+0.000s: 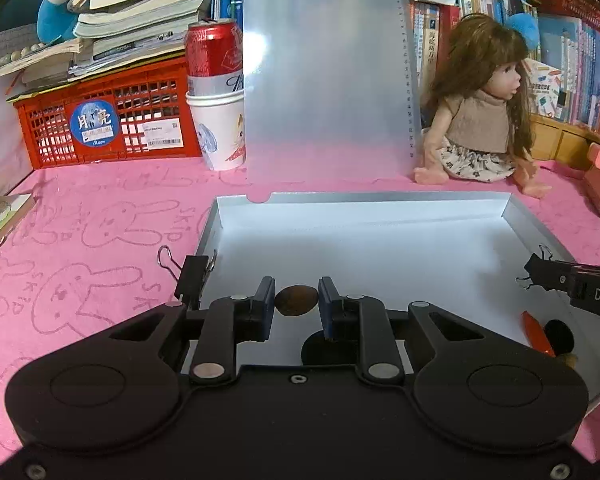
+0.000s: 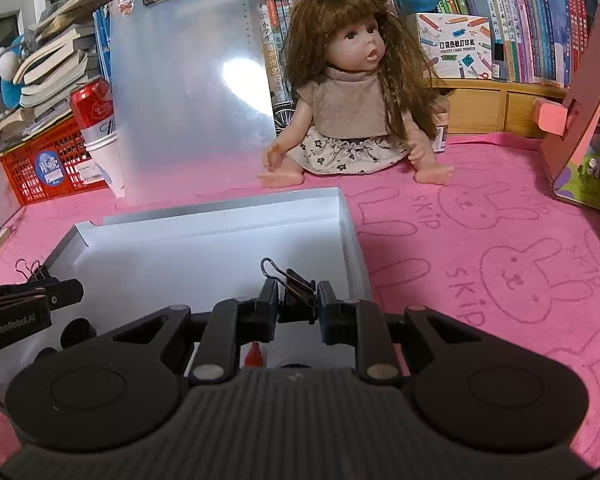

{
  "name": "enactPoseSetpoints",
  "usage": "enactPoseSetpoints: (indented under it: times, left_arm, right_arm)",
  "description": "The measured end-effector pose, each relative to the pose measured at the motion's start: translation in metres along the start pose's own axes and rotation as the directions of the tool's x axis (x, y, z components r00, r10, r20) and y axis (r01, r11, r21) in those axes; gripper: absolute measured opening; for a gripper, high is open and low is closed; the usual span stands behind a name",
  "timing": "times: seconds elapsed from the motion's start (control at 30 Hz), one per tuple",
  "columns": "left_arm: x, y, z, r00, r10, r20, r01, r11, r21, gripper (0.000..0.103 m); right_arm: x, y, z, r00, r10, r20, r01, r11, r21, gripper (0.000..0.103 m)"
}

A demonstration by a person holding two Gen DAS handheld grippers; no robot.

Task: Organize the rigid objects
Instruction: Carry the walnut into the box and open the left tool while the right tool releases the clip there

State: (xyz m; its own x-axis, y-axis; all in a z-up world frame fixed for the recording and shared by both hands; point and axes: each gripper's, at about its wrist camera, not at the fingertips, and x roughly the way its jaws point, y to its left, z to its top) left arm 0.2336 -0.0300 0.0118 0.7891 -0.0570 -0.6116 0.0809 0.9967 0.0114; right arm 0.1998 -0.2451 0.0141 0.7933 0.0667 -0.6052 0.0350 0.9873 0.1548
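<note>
A shallow white box (image 1: 380,240) lies on the pink cloth; it also shows in the right wrist view (image 2: 204,240). My left gripper (image 1: 297,305) is shut on a brown oval stone (image 1: 296,299) and holds it above the box's near side. My right gripper (image 2: 298,306) is shut on a black binder clip (image 2: 296,292) over the box; it shows at the right in the left wrist view (image 1: 540,272). A second black binder clip (image 1: 192,276) is clipped on the box's left wall. An orange object (image 1: 536,332) and a dark round object (image 1: 560,336) lie in the box.
A doll (image 2: 356,104) sits behind the box. A clear clipboard (image 1: 324,72) leans upright at the back. A red crate (image 1: 108,120), a red can (image 1: 214,54) in a paper cup (image 1: 220,132), books and a pink cardboard house (image 2: 588,128) ring the cloth.
</note>
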Motion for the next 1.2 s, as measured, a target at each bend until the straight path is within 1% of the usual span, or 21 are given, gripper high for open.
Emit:
enactPoseSetpoints:
  times: [0.27,0.57,0.8,0.87,0.93,0.97,1.0,1.07,1.1,1.13,1.2]
  left_arm:
    - [0.007,0.002,-0.003,1.000,0.010,-0.012,-0.010,1.000,0.002,0.022]
    - [0.013,0.005,-0.007,0.999,0.003,-0.039,-0.004,1.000,-0.009,0.022]
    - [0.014,0.005,-0.008,0.999,0.003,-0.038,-0.003,1.000,-0.004,0.022]
    - [0.013,0.004,-0.008,0.999,0.001,-0.038,-0.001,1.000,-0.005,0.023]
    - [0.012,0.004,-0.008,0.999,-0.006,-0.039,0.005,1.000,-0.006,0.023]
    - [0.011,0.004,-0.008,0.999,-0.009,-0.037,0.009,1.000,-0.005,0.023]
    - [0.009,0.003,-0.008,0.999,-0.013,-0.033,0.013,1.000,-0.002,0.026]
    - [0.006,0.002,-0.007,1.000,-0.017,-0.026,0.017,1.000,-0.001,0.034]
    - [0.005,0.002,-0.006,1.000,-0.017,-0.023,0.017,1.000,-0.002,0.038]
    - [0.003,0.001,-0.006,1.000,-0.019,-0.020,0.019,1.000,-0.003,0.039]
    - [0.000,0.001,-0.005,1.000,-0.024,-0.015,0.024,1.000,-0.002,0.043]
  right_arm:
    - [0.005,0.005,-0.005,1.000,-0.008,-0.008,0.007,1.000,-0.019,0.024]
    - [0.010,0.006,-0.007,1.000,-0.013,-0.018,0.013,1.000,-0.019,0.024]
    - [0.010,0.007,-0.008,1.000,-0.015,-0.018,0.015,0.999,-0.028,0.025]
    - [0.010,0.007,-0.008,1.000,-0.014,-0.018,0.013,0.999,-0.030,0.025]
    - [0.009,0.007,-0.007,1.000,-0.013,-0.018,0.012,0.999,-0.030,0.029]
    - [0.009,0.007,-0.007,1.000,-0.010,-0.018,0.010,1.000,-0.029,0.029]
    - [0.008,0.007,-0.007,1.000,-0.009,-0.018,0.008,1.000,-0.028,0.030]
    - [0.007,0.008,-0.007,1.000,-0.008,-0.014,0.008,1.000,-0.029,0.041]
    - [0.006,0.009,-0.007,1.000,-0.007,-0.011,0.007,1.000,-0.029,0.043]
    - [0.004,0.009,-0.006,1.000,-0.004,-0.009,0.003,1.000,-0.028,0.047]
    - [0.001,0.009,-0.006,1.000,0.004,-0.003,-0.005,1.000,-0.028,0.048]
